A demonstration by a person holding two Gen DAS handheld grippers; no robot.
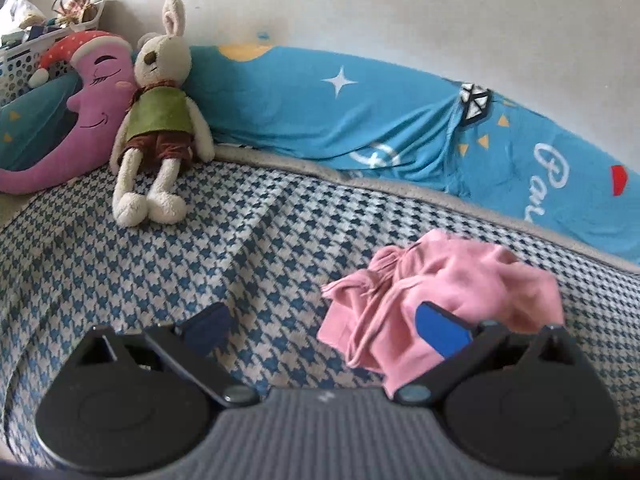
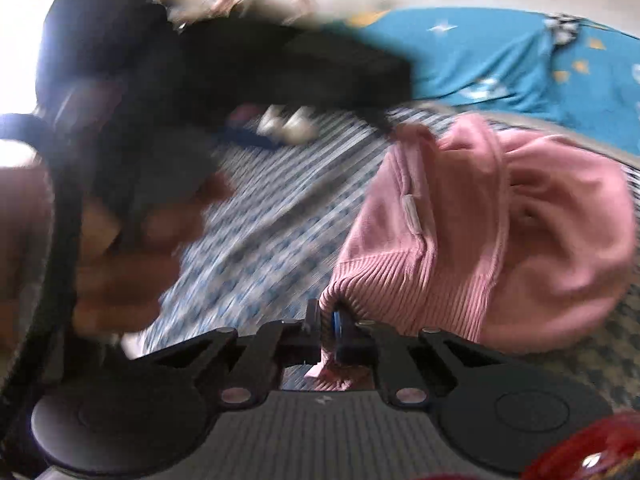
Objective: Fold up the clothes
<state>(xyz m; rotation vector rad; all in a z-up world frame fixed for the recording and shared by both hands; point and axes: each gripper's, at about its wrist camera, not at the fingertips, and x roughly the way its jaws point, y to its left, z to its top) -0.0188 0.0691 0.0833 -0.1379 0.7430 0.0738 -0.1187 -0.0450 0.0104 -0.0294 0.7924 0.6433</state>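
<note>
Progress: early, by my reading; the pink garment (image 1: 440, 300) is a crumpled heap with no clean fold visible, so spreading it flat and every fold are left to do.
Garment place: on the checked bed (image 1: 160, 260), toward its far edge, just before the blue cover (image 1: 320, 112) that runs along the wall.
Right tongs (image 2: 329, 326): pressed together, pinching the ribbed hem (image 2: 400, 280) of the garment; a fold of pink cloth shows between the pads and below them.
Garment to right tongs: the hem is in the grip, and the bulk bunches ahead and to the right of it in the right wrist view.
Left tongs (image 1: 320, 328): spread wide, nothing between them.
Garment to left tongs: the near edge of the heap lies behind the blue pad (image 1: 440, 332) of one finger in the left wrist view; whether the pad touches the cloth I cannot tell. The other finger (image 1: 208, 326) stands over bare bed, well apart from the cloth.
Blur: the right wrist view is smeared at its left side, where a hand (image 2: 132, 248) gripping a dark tool shows.
Still to do: a second hold on the cloth for the left tongs looks needed before it can be pulled flat.
</note>
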